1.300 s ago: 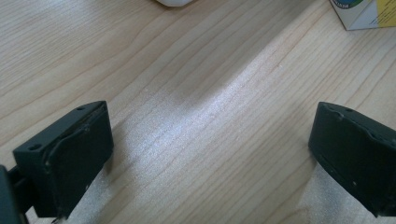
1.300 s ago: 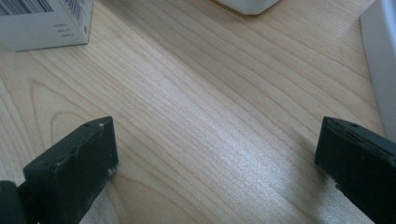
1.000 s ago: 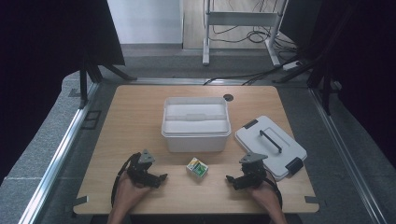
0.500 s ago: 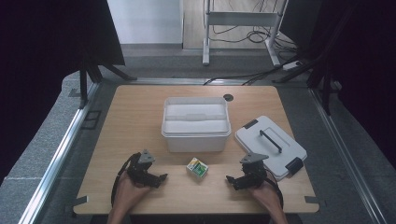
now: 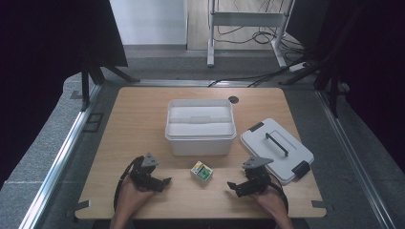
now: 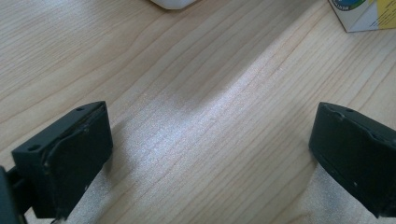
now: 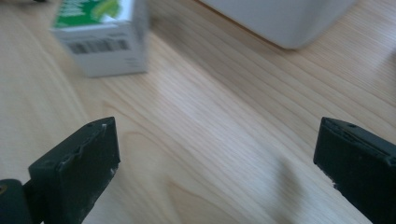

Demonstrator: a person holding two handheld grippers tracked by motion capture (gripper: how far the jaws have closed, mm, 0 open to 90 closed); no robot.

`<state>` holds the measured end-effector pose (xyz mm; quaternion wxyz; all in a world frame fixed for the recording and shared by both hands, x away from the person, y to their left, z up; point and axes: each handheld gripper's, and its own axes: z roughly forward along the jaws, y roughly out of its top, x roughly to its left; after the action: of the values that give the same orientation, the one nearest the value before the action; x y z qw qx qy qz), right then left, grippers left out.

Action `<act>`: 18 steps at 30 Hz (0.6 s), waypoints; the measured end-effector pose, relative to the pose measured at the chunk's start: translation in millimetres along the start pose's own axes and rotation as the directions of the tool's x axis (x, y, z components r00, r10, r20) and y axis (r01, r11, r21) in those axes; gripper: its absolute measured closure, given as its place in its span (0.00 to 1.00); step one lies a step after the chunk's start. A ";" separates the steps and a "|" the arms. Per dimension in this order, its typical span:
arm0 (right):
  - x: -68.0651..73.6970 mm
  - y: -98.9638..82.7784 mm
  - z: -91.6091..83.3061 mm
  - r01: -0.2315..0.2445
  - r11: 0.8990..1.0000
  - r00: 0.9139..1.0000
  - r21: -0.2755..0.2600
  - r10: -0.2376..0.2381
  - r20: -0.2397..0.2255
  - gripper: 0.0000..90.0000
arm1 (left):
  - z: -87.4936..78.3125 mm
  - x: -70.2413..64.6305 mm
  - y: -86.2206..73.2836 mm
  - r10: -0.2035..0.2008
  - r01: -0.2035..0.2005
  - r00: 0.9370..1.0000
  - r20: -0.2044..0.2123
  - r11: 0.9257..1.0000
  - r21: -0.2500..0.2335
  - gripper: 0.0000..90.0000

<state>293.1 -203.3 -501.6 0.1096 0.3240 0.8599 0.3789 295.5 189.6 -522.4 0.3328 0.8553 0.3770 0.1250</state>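
there, each hand-held gripper [image 5: 159,183] [image 5: 236,186] wide open, empty, near small box [image 5: 201,171]

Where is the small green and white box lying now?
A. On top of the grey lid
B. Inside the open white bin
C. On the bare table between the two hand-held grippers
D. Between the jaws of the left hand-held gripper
C. In the high view the small box lies on the table, in front of the white bin, between the left hand-held gripper and the right hand-held gripper, touching neither.
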 end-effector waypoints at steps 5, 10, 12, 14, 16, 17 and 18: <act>8.5 6.2 0.3 0.014 1.000 1.000 -0.013 -0.014 -0.022 0.01 | 0.0 0.0 0.0 0.000 0.000 1.000 0.000 1.000 0.000 0.00; 20.5 15.9 6.4 0.048 0.999 0.998 -0.004 -0.048 -0.050 0.02 | 0.0 0.1 0.0 0.000 0.000 1.000 0.000 1.000 0.000 0.00; 23.9 18.8 9.2 0.055 0.998 0.996 0.000 -0.055 -0.065 0.02 | 0.0 0.0 0.0 0.000 0.000 1.000 0.000 1.000 0.000 0.00; 28.5 22.7 13.2 0.065 0.998 0.995 0.005 -0.065 -0.075 0.02 | 0.0 0.1 0.0 0.000 0.000 1.000 0.000 1.000 0.000 0.00; 33.1 27.5 17.6 0.080 0.997 0.994 0.009 -0.079 -0.082 0.03 | 0.0 0.1 0.0 0.000 0.000 1.000 0.000 1.000 0.000 0.00; 35.6 30.2 19.9 0.083 0.996 0.993 0.009 -0.082 -0.085 0.04 | 0.0 0.1 0.0 0.000 0.000 1.000 0.000 1.000 0.000 0.00; 38.0 33.2 22.3 0.091 0.996 0.992 0.008 -0.090 -0.090 0.05 | 0.0 0.1 0.0 0.000 0.000 1.000 0.000 1.000 0.000 0.00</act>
<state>289.3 -149.4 -490.8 0.0859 0.2681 0.8800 0.3826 295.5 189.6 -522.4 0.3326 0.8554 0.3768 0.1251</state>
